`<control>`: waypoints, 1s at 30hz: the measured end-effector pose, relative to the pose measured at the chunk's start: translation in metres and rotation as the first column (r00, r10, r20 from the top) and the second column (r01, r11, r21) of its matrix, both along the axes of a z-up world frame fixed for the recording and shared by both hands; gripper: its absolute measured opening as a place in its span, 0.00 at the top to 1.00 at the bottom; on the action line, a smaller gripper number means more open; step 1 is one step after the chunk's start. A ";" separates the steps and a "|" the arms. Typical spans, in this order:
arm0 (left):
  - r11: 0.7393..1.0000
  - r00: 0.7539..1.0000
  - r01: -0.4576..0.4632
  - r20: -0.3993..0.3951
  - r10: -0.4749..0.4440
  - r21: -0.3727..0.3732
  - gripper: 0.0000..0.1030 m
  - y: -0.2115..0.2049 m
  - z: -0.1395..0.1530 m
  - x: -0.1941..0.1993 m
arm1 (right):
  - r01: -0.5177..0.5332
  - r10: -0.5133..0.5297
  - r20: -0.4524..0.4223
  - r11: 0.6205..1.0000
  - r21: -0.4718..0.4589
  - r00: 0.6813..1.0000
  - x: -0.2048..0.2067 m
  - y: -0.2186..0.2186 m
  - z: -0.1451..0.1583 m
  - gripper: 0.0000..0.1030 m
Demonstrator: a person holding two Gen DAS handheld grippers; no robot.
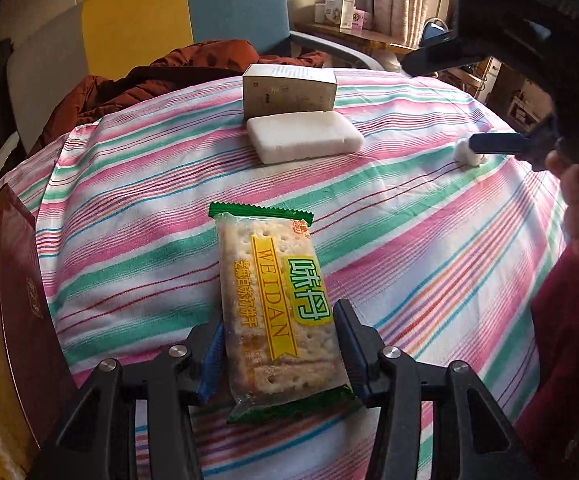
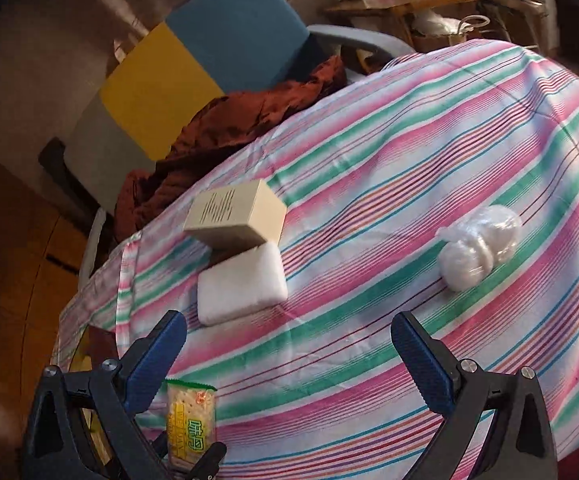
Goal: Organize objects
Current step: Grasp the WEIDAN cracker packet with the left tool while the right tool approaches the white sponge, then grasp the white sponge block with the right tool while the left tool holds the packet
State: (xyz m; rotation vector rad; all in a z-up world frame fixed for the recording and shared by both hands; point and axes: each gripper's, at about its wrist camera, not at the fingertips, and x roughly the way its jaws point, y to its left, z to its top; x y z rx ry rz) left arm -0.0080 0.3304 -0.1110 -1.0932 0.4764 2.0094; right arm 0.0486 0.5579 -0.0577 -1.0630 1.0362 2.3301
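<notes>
My left gripper [image 1: 277,348] is shut on a green and yellow cracker packet [image 1: 273,312], gripped at its near end over the striped tablecloth [image 1: 409,240]. The packet also shows in the right wrist view [image 2: 189,420]. A white soap-like block [image 1: 303,136] lies in front of a beige box [image 1: 289,92]; both show in the right wrist view, block [image 2: 241,288] and box [image 2: 235,216]. My right gripper [image 2: 289,364] is open and empty, above the cloth. A small white wrapped bundle [image 2: 477,248] lies ahead of it to the right, and shows in the left wrist view [image 1: 467,152].
A brown jacket [image 1: 161,76] is heaped at the table's far edge against a yellow and blue chair [image 1: 193,8]. A dark red box [image 1: 21,292] stands at the left. A wooden shelf with small boxes [image 1: 341,8] is behind.
</notes>
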 end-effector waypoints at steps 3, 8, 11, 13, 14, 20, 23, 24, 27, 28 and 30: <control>1.000 1.000 0.008 -0.008 -0.008 0.030 0.51 -0.004 -0.002 -0.001 | -0.069 0.068 0.049 0.997 0.035 0.996 -0.018 -0.011 0.000 0.00; 0.998 1.000 0.007 -0.023 -0.006 0.056 0.51 -0.006 -0.003 0.000 | -0.202 0.186 0.145 0.974 0.106 0.972 -0.081 -0.015 -0.002 0.00; 0.998 1.000 0.011 -0.023 -0.010 0.069 0.51 -0.008 -0.004 0.001 | -0.203 0.182 0.201 0.975 0.086 0.962 -0.116 -0.001 -0.020 0.00; 0.997 1.000 0.016 -0.026 -0.014 0.076 0.51 -0.009 -0.004 0.001 | -0.182 0.160 0.229 0.980 0.077 0.960 -0.133 0.007 -0.031 0.00; 0.997 0.999 0.019 -0.029 -0.017 0.081 0.51 -0.009 -0.005 0.000 | -0.180 0.155 0.245 0.980 0.082 0.957 -0.140 0.010 -0.035 0.01; 0.995 0.999 0.025 -0.026 -0.023 0.096 0.51 -0.011 -0.006 -0.001 | -0.219 0.174 0.312 0.969 0.118 0.934 -0.154 0.011 -0.055 0.04; 0.995 0.999 0.025 -0.025 -0.023 0.099 0.51 -0.011 -0.006 0.000 | -0.280 0.243 0.328 0.958 0.069 0.913 -0.141 0.004 -0.055 0.05; 0.995 0.999 0.025 -0.023 -0.022 0.101 0.51 -0.012 -0.006 -0.001 | -0.307 0.270 0.338 0.950 0.062 0.902 -0.134 0.000 -0.055 0.06; 0.994 1.000 0.024 -0.021 -0.022 0.104 0.51 -0.012 -0.006 -0.001 | -0.395 0.356 0.381 0.918 0.027 0.853 -0.107 -0.015 -0.056 0.07; 0.994 1.000 0.023 -0.020 -0.021 0.106 0.51 -0.012 -0.006 -0.001 | -0.432 0.388 0.391 0.901 0.029 0.835 -0.098 -0.021 -0.054 0.11; 0.994 1.000 0.022 -0.021 -0.020 0.106 0.51 -0.013 -0.006 -0.001 | -0.470 0.424 0.389 0.882 0.028 0.818 -0.087 -0.024 -0.049 0.13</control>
